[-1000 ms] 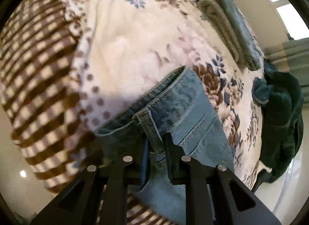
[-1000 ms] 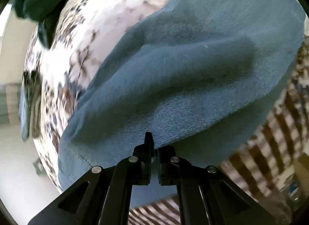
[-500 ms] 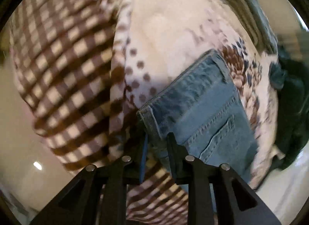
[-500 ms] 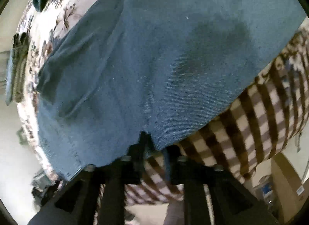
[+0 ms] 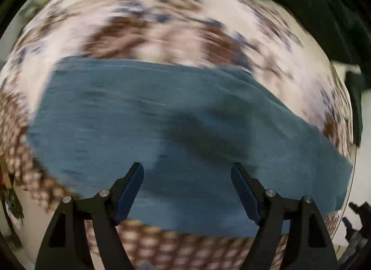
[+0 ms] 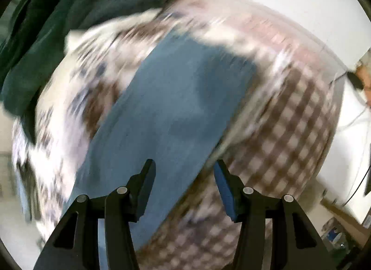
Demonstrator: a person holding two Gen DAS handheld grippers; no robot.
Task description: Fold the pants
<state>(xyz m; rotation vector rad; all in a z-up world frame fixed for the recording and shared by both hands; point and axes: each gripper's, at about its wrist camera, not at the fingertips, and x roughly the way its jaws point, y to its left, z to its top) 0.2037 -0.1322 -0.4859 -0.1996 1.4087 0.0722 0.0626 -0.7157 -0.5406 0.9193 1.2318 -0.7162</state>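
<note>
Left wrist view, blurred by motion: the left gripper (image 5: 186, 172) points down over the bed, jaws spread wide and having just been opening, nothing pinched between the pads. The jeans (image 5: 162, 126) lie below it as a broad blue band running left to right across the bedspread (image 5: 162, 31), flat, with a soft crease and shadow near the middle. The near edge of the denim sits behind the two fingers (image 5: 129, 191), apart from them — no contact that can be made out. Floral brown-and-white print shows beyond the far edge of the jeans; a brown check pattern shows along the near and left edges. A dark green garment (image 5: 320, 14) is heaped at the far right corner of the bed. Right wrist view, also smeared: the right gripper (image 6: 183, 170) hangs over the bed with its jaws partly apart, also just been opening, and empty. The jeans (image 6: 167, 117) run from near left up toward the far middle as a long blue strip, their right edge passing between the fingertips in the picture but lying below them on the cover. The checked part of the bedspread (image 6: 289, 130) fills the right side, floral print the left. The dark green garment (image 6: 46, 42) lies at the far left.
</note>
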